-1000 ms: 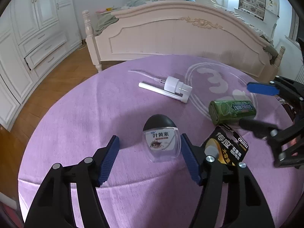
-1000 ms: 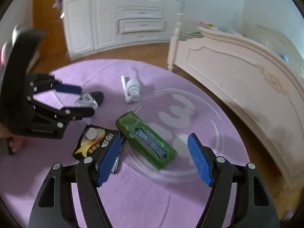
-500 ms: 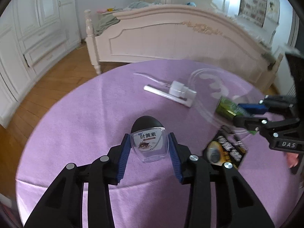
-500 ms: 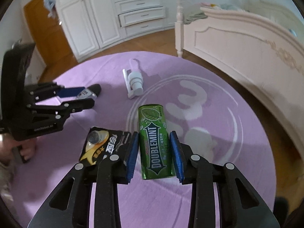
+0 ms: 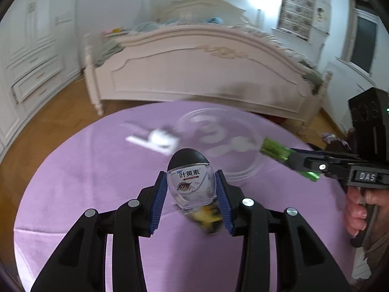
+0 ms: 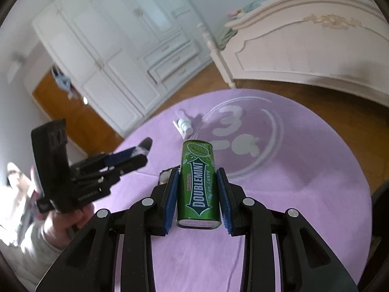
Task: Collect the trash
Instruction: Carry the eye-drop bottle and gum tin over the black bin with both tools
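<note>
A: Left tool (image 5: 191,189) first. Clamped?

B: Yes, blue pads pressed on both sides of the eye-drop bottle (image 5: 190,182), a clear one with a black cap and an eye printed on the label. Held cap forward, lifted clear of the purple rug (image 5: 73,175).

A: And the right tool (image 6: 197,189)?

B: Closed the same way, pads against the long sides of the green gum pack (image 6: 198,182). Marked DOUBLEMINT, lengthwise between the fingers, also off the rug.

A: Seen from the other side too?

B: Yes. From the left wrist, green pack sticking out of the right tool at the right edge, with a hand (image 5: 357,209) wrapped round the handle below. From the right wrist, left tool at the left, black cap just showing past its tips, another hand (image 6: 70,221) and a pale sleeve under it.

A: Still lying on the rug?

B: A black and yellow battery card (image 5: 209,219), blurred, just under the left tool; only a corner showing behind the right tool's left finger. Farther out, a white pump head (image 6: 183,125) with its thin tube, near the pale "3" printed in a ring.

A: Beyond the rug?

B: Wooden floor (image 6: 243,82), a cream bed (image 5: 194,73) with a carved footboard, white wardrobe doors (image 6: 109,48) with drawers.
</note>
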Motion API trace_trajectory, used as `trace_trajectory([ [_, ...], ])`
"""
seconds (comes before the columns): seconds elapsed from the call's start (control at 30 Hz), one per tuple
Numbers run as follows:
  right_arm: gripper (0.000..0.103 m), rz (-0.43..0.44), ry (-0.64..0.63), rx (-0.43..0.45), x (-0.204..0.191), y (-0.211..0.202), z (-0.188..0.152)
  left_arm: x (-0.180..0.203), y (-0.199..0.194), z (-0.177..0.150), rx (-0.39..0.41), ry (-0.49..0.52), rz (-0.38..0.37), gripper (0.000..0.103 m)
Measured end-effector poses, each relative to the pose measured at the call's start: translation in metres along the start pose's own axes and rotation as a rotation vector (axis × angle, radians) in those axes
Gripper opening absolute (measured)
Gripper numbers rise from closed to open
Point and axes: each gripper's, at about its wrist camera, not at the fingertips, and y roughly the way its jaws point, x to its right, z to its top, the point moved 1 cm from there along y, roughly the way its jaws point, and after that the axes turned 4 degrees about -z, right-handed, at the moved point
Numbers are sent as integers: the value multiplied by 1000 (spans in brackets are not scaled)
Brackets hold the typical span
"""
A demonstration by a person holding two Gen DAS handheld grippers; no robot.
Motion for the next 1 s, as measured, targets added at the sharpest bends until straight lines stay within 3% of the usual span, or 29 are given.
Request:
trace_trajectory([
  [0.33,32,-56,203,140,77,-79,-23,95,30,20,-14,114,-165,40],
  [0.67,32,-176,422,236,173,-144,-70,183,72,29,-68,223,-302,40],
  [1.0,32,-237,547,269,224,-166,-109,253,110,26,-151,289,-417,40],
])
